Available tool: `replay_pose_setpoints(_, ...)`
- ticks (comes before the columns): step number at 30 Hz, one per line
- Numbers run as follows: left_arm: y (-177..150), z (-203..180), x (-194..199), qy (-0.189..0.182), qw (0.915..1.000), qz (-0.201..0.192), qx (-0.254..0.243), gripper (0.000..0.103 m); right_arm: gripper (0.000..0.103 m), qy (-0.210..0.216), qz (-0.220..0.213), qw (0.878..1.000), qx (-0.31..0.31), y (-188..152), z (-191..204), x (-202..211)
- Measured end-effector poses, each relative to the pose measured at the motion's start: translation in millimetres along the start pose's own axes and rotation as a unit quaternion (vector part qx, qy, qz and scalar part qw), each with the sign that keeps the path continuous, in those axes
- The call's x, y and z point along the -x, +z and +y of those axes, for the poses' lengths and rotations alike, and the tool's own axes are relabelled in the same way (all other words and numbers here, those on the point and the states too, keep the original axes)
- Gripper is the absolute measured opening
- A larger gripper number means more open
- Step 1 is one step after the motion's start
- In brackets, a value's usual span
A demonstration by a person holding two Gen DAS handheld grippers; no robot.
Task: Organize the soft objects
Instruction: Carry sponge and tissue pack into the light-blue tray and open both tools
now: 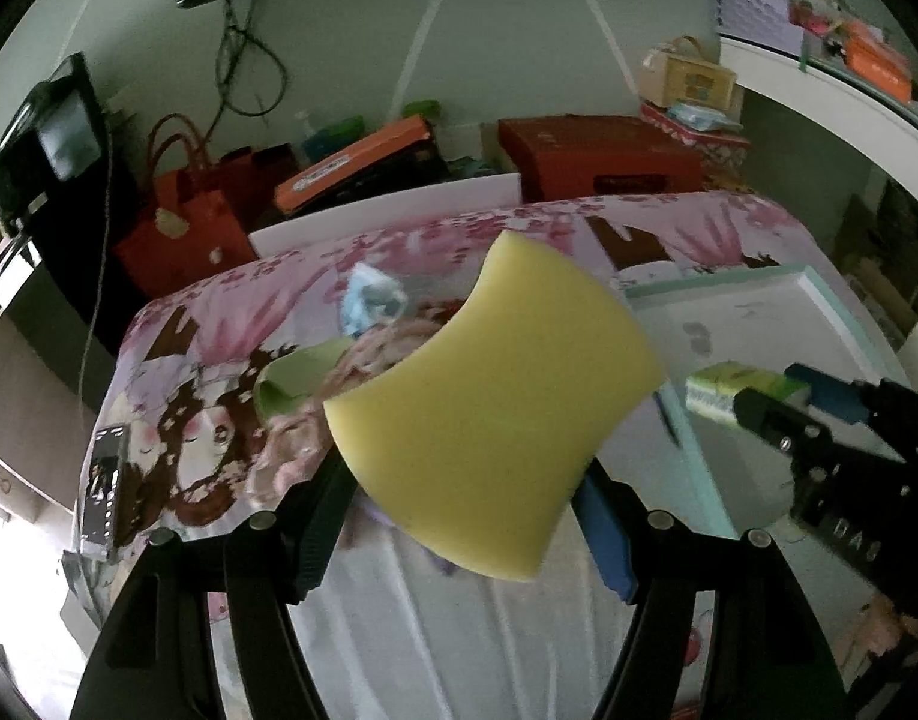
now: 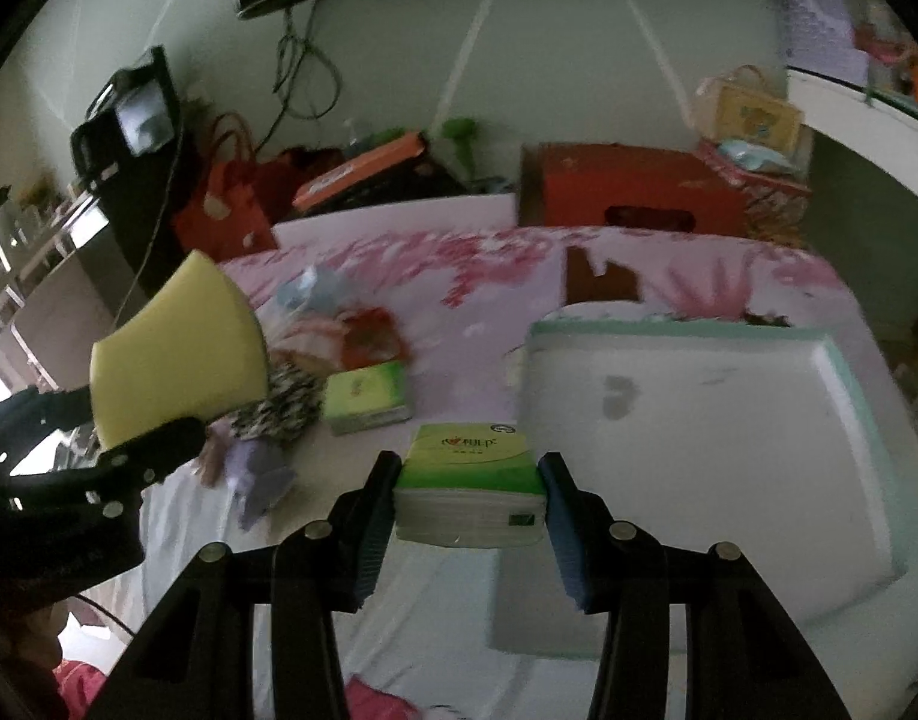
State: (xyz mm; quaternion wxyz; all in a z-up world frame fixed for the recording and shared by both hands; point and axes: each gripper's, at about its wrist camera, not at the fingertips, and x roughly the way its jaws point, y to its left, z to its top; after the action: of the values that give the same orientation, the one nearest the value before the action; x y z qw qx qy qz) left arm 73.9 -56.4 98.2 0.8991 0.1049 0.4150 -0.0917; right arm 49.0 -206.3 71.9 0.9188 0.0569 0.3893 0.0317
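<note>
Here both grippers carry soft items above the bed, near the white tray.

Seen from the left wrist, the left gripper (image 1: pixel 459 516) stands wide, its jaws pressed on a thick yellow foam sponge with scooped edges (image 1: pixel 489 414), held clear of the pink cartoon-print bedsheet (image 1: pixel 219 420); the pale white tray with a mint-green rim (image 1: pixel 819 294) lies to the right. From the right wrist, the right gripper (image 2: pixel 468 516) is closed fairly narrow on a green-topped pack of paper tissues (image 2: pixel 471 486), just left of the tray, while a second green tissue pack (image 2: pixel 366 396) lies on the sheet. As I judge it, the sponge is pinched near one end, so it could flex and slip out; the two grippers sit close enough to collide if both go for the tray together.
</note>
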Motion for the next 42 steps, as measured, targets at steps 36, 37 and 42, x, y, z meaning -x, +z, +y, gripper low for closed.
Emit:
replay_pose_setpoints(36,50,-171,-92,-0.108,0.9892,0.072,-0.069,0.089,0.051,-0.158,-0.022,0.981,-0.112,14,-220,9)
replay_pose_setpoints(37,50,-168,-91,-0.107,0.9898,0.070,-0.064,0.093,0.055,-0.155,-0.022,0.982,-0.109,15,-219,10)
replay_pose_setpoints(42,49,-147,-86,-0.099,0.9921,0.070,-0.031,0.098,0.070,-0.155,-0.024,0.982,-0.105,15,-212,15)
